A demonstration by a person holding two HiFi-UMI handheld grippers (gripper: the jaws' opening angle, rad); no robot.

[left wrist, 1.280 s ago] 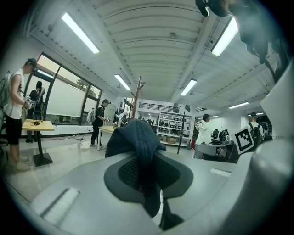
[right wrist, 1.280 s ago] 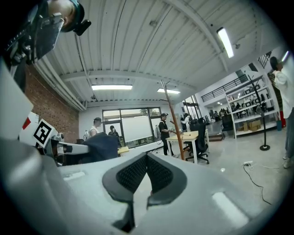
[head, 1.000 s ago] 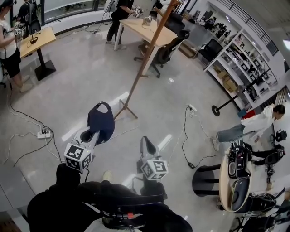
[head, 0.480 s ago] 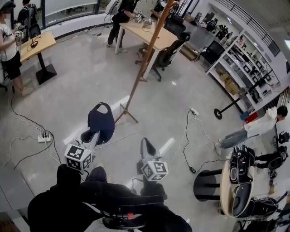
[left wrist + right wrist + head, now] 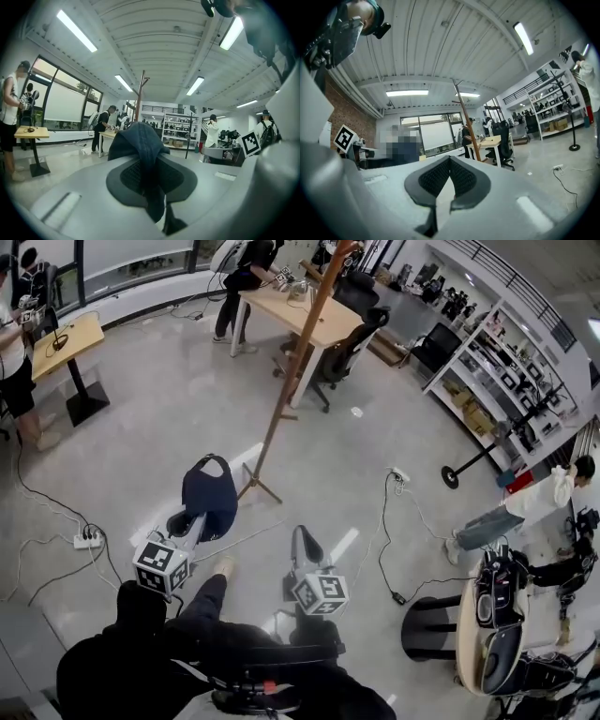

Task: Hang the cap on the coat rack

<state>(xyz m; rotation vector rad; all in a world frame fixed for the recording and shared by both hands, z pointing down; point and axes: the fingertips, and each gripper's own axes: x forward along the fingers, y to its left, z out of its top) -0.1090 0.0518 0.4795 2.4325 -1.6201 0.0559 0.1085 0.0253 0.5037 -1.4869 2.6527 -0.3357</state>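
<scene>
- Dark navy fabric cap (image 5: 138, 140) sits pinched in the left gripper (image 5: 147, 173). The jaws are nearly closed on a fold of its cloth, and the crown bulges up beyond the pads.
- By its look it is light, soft and floppy. It should sag rather than hold a shape, and the thin fold could creep out of a loose pinch.
- A grip near the back opening or strap looks best, since it leaves the crown free to drop over a peg.
- In the head view the left gripper (image 5: 192, 518) is held low and forward of the person's body, carrying the cap (image 5: 208, 495) above the floor (image 5: 169, 409).
- The right gripper (image 5: 449, 176) is pressed together on nothing and is held low beside the left one (image 5: 305, 545).
- The tall wooden coat rack (image 5: 291, 362) stands on the floor ahead, well apart from the cap, so the arm must reach up and forward.
</scene>
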